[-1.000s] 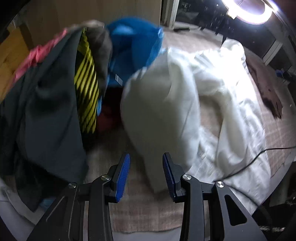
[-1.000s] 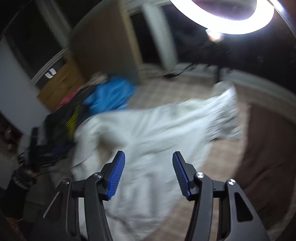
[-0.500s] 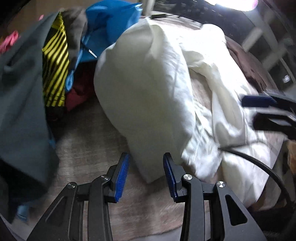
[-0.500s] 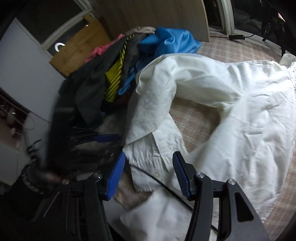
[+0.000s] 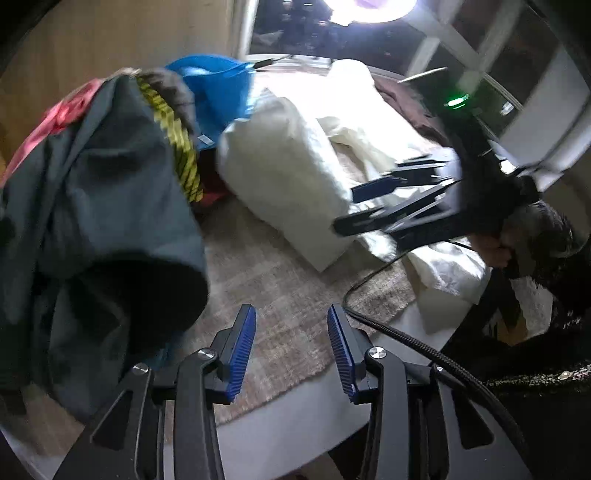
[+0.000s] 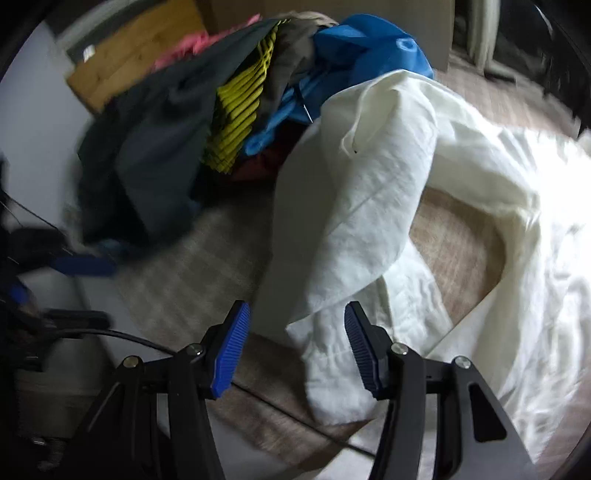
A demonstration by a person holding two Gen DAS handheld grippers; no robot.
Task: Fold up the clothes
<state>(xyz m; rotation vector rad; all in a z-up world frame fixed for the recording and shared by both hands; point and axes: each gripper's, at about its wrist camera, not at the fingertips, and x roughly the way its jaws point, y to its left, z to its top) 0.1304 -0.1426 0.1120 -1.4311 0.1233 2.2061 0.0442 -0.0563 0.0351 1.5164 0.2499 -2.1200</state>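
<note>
Left hand-held gripper (image 5: 291, 347): blue pads apart, nothing between them, only the checked beige blanket (image 5: 280, 280) beneath. A black cable (image 5: 391, 332) runs past its right finger.

Right hand-held gripper (image 6: 295, 350): pads apart; the lower end of the white shirt (image 6: 369, 229) hangs in the gap, pads not visibly pressing on it. From the left camera the same gripper (image 5: 373, 206) shows blurred over the shirt (image 5: 288, 177), so contact there is hard to judge.

White shirt: crumpled, spread across the blanket (image 6: 192, 273), one sleeve looped so a patch of blanket shows through.

Beside it, to the left: heap of clothes (image 6: 159, 140). Dark grey garment (image 5: 92, 192) on top and nearest; yellow-and-black striped piece (image 6: 240, 122) behind it; blue garment (image 6: 362, 48) touching the shirt's far edge; pink fabric (image 5: 62, 114) at the back.

Further off: wooden board (image 6: 125, 70) behind the heap, bright ring light (image 5: 373, 7) overhead.
</note>
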